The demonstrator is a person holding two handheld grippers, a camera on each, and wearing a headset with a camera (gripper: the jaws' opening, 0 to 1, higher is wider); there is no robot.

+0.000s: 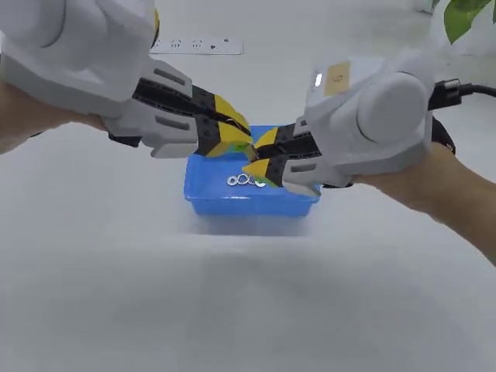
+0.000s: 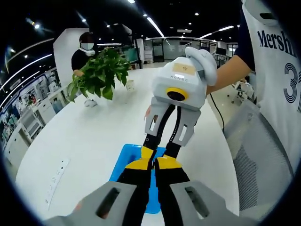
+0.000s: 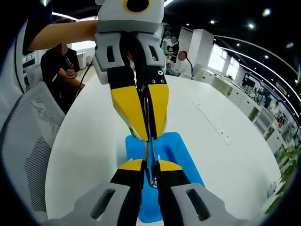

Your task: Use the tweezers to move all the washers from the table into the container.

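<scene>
blue container [image 1: 203, 195] is kept under the meeting claws so that washers [image 1: 243, 180] drop inside, where several lie. tweezers [image 3: 149, 148] are pinched by both the right claw [image 3: 150, 164] and the left claw [image 2: 154, 161].

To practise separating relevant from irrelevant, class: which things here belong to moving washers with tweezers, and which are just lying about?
Belong to the job:
tweezers
washers
blue container
left gripper
right gripper

Lying about:
power strip
potted plant
mesh chair
</scene>
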